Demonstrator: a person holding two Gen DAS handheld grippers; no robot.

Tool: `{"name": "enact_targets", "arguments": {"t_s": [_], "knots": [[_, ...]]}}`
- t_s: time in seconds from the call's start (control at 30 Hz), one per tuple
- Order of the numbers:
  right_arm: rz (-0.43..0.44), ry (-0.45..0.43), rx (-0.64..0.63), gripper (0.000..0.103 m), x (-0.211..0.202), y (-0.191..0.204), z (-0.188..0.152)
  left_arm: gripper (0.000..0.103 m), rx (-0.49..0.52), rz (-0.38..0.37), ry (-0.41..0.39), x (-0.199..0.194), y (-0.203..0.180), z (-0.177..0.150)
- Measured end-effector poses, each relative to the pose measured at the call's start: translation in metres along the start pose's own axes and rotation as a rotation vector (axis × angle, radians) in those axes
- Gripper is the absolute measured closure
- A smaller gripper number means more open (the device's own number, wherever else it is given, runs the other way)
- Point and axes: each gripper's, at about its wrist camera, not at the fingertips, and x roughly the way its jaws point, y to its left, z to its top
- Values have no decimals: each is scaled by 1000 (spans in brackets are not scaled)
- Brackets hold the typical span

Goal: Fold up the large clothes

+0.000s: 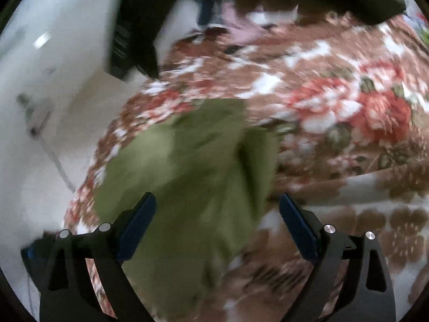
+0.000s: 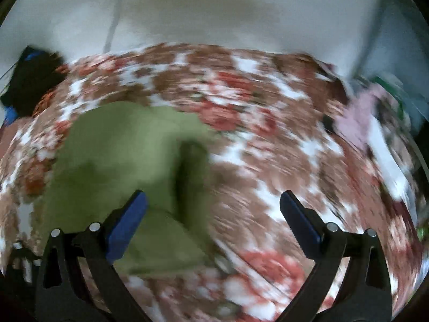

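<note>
An olive green garment (image 1: 187, 177) lies bunched on a bed with a brown, red and white floral blanket (image 1: 335, 102). Both views are motion blurred. My left gripper (image 1: 217, 204) is open and empty, its blue-padded fingers spread just above the garment's near part. In the right wrist view the same garment (image 2: 120, 155) lies left of centre on the blanket (image 2: 268, 134). My right gripper (image 2: 213, 201) is open and empty; its left finger is over the garment's edge, its right finger over bare blanket.
A pale pink cloth (image 1: 241, 26) lies at the far side of the bed and shows in the right wrist view (image 2: 356, 118) at the right. A dark object (image 1: 134, 26) stands beside the bed. A white wall (image 2: 214, 13) is behind the bed.
</note>
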Motion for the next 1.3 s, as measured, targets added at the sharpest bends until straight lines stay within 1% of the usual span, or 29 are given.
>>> {"name": "enact_targets", "arguments": {"t_s": [0.03,0.07,0.1,0.13,0.17,0.2,0.27,0.3,0.33,0.43,0.47,0.5,0.57,0.63,0.67,0.7,0.77,0.83,0.97,1.0,1.1,1.13,1.17,1.2,1.23,1.27,1.3], "knots": [[20,-1,-33,5,6,15,9,8,-45,9,-4,-6,16,-4],[40,-5,-89,5,16,38,22,5,-103,24,-6,-12,36,-9],[50,-7,-121,5,24,53,29,5,-158,41,-5,-15,56,-13],[56,-1,-133,5,30,61,33,5,-226,61,-1,-16,88,-19],[64,18,-144,5,42,75,37,5,-251,58,1,-13,106,-21],[67,33,-154,5,52,83,38,5,-280,61,-2,-7,134,-24],[71,76,-170,5,71,100,33,5,-297,56,2,10,169,-22],[79,92,-166,5,78,104,28,5,-305,36,4,21,186,-20],[86,104,-161,5,81,107,24,5,-323,-17,6,37,205,-16],[108,127,-163,5,93,112,1,5,-364,-139,14,77,228,-4],[105,134,-170,5,96,113,-5,5,-375,-181,25,94,231,-1],[103,144,-174,5,101,112,-14,5,-390,-249,54,115,230,0],[140,145,-122,5,106,100,-28,5,-402,-297,83,143,222,-3],[161,147,-90,5,110,87,-39,5,-390,-331,138,171,211,-12],[156,144,-93,5,112,81,-45,5,-373,-327,160,180,204,-17],[144,142,-96,5,113,75,-50,5,-356,-324,164,187,201,-22],[121,145,-88,5,116,58,-64,4,-361,-322,170,194,202,-34],[164,142,-62,5,116,43,-79,4,-367,-323,173,194,203,-43],[134,90,-155,5,102,44,-92,4,-311,-251,159,177,202,-43],[123,83,-171,5,99,42,-95,4,-308,-228,159,172,203,-43],[114,75,-193,5,93,36,-105,4,-311,-191,168,164,209,-49],[102,78,-209,5,91,35,-110,4,-315,-155,182,162,213,-53],[99,84,-215,5,91,33,-114,4,-331,-100,209,160,219,-58],[101,93,-208,5,89,28,-118,4,-364,-76,226,157,227,-63],[105,103,-185,5,86,21,-123,4,-393,-71,238,154,233,-66],[106,116,-170,5,85,15,-126,4,-438,-58,257,146,242,-71],[104,127,-160,5,82,11,-131,5,-462,-48,263,136,247,-72]]}}
